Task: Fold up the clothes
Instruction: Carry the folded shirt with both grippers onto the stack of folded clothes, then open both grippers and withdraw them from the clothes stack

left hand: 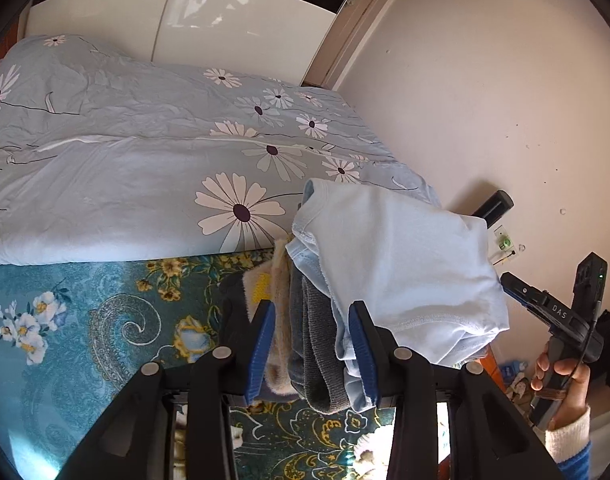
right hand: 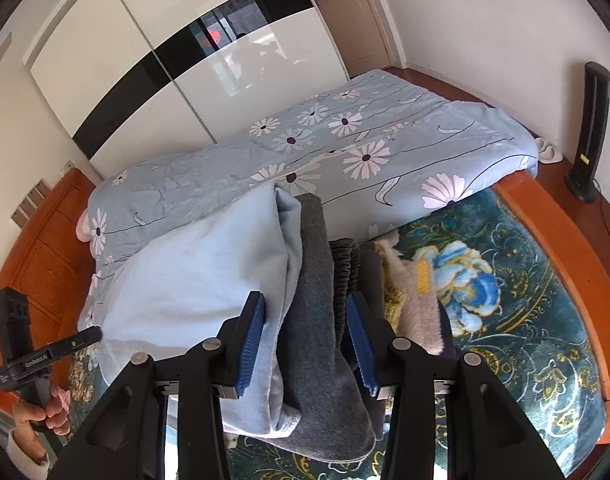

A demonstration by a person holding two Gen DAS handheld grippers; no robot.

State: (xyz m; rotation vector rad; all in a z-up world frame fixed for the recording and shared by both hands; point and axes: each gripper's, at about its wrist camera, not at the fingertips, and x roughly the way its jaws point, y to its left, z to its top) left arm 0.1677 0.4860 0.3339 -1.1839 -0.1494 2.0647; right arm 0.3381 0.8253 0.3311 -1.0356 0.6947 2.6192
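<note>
A stack of folded clothes is held between both grippers above the bed. It has a light blue garment [left hand: 401, 256], a grey knit garment [left hand: 319, 344] and a cream fuzzy one [left hand: 279, 320]. My left gripper [left hand: 313, 344] is shut on one edge of the stack. In the right wrist view, my right gripper [right hand: 305, 344] is shut on the opposite edge, over the light blue garment [right hand: 193, 276] and the grey one [right hand: 317, 320]. The cream fuzzy garment [right hand: 419, 308] lies outside the right jaws.
The bed has a teal floral blanket [left hand: 85, 320] and a blue daisy duvet [left hand: 145, 152]. A white wardrobe [right hand: 153, 60] stands behind. A black tower heater [right hand: 591, 128] stands by the wall. An orange wooden bed frame [right hand: 553, 220] borders the blanket.
</note>
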